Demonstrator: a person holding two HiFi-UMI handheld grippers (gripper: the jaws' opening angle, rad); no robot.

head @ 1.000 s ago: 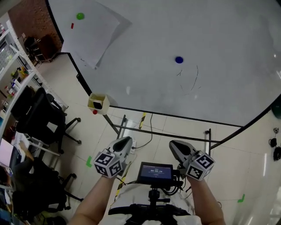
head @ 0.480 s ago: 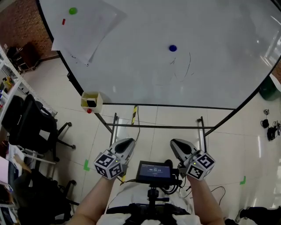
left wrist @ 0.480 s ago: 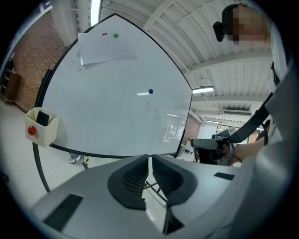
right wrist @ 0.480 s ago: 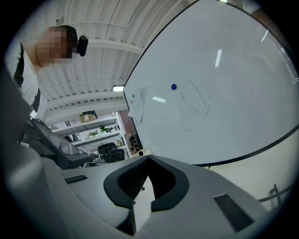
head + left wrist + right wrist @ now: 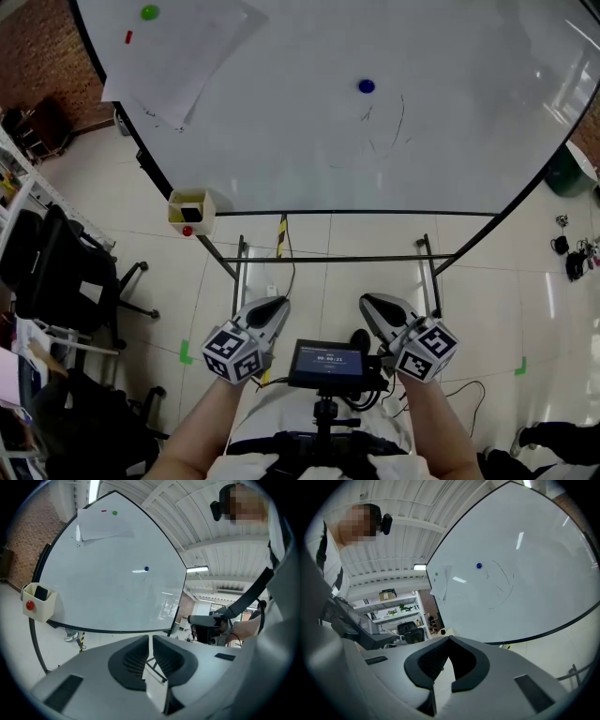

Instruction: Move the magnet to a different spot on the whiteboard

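Blue magnet clings high on the whiteboard, just beside faint pen marks; whether that is its old spot or its new one, I can't tell. A green magnet pins a paper sheet at the upper left. Well apart from the board, by the person's waist, the left hand-held gripper carries nothing, its jaws a thin slit apart. The right hand-held gripper is clenched on nothing.

Blue magnet on a white whiteboard, black-framed; green magnet and red strip on white paper; cream box, red ball; green floor tape
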